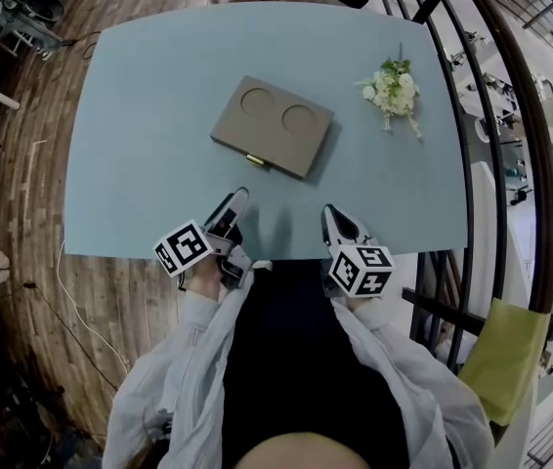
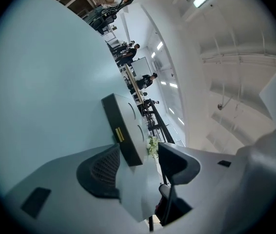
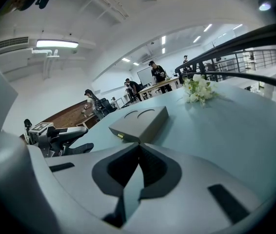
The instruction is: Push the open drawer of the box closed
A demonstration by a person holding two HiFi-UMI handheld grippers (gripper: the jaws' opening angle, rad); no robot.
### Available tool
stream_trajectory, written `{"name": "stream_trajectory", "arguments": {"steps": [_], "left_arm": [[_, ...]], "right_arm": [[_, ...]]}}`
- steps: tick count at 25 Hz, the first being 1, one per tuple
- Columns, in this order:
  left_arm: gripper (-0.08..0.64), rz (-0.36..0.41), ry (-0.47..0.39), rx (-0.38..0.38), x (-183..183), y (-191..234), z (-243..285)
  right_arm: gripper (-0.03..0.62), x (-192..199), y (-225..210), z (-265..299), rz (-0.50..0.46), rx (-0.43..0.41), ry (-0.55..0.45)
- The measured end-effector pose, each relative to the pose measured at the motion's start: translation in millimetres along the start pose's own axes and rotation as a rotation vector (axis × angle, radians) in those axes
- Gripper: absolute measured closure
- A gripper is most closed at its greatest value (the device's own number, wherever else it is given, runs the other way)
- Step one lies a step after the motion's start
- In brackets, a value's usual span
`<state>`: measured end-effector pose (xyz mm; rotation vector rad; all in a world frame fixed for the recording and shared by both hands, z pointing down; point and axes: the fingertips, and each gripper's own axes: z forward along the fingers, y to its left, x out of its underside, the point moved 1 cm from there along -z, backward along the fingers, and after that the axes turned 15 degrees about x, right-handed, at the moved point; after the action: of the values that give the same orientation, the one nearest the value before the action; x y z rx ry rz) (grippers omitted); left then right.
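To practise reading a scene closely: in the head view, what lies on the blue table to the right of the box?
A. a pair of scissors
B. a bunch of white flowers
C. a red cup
B: white flowers lie on the table right of the box, apart from it.

Left gripper (image 1: pixel 230 209) held out low ahead, rolled onto its side, jaws wide apart, nothing between them | right gripper (image 1: pixel 331 217) alongside, tilted downward, jaws pressed together | forearms (image 1: pixel 194 332) in white sleeves

The blue counter (image 1: pixel 140 115) carries a box (image 1: pixel 272 125) ahead of the left claw (image 1: pixel 235 203) and flowers (image 1: pixel 392 86) beyond the right claw (image 1: pixel 331 215).
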<state>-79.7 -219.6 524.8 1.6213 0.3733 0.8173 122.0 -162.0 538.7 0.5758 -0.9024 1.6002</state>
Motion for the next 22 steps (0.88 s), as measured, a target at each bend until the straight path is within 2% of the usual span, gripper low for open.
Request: {"name": "stream_trajectory", "arguments": {"steps": [14, 16, 20, 22], "left_arm": [[0.296, 0.423, 0.105, 0.057, -7, -49, -22], [0.298, 0.514, 0.127, 0.051, -8, -57, -25], [0.304, 0.742, 0.181, 0.047, -5, -75, -26], [0.305, 0.820, 0.207, 0.053, -2, -82, -25]], "right_arm": [[0.585, 1, 9, -29, -0.001, -0.007, -0.069], [0.586, -1, 10, -33, -0.006, -0.005, -0.084], [0.585, -6, 8, -39, -0.005, 0.000, -0.104], [0.584, -9, 6, -42, -0.004, 0.002, -0.114]]}}
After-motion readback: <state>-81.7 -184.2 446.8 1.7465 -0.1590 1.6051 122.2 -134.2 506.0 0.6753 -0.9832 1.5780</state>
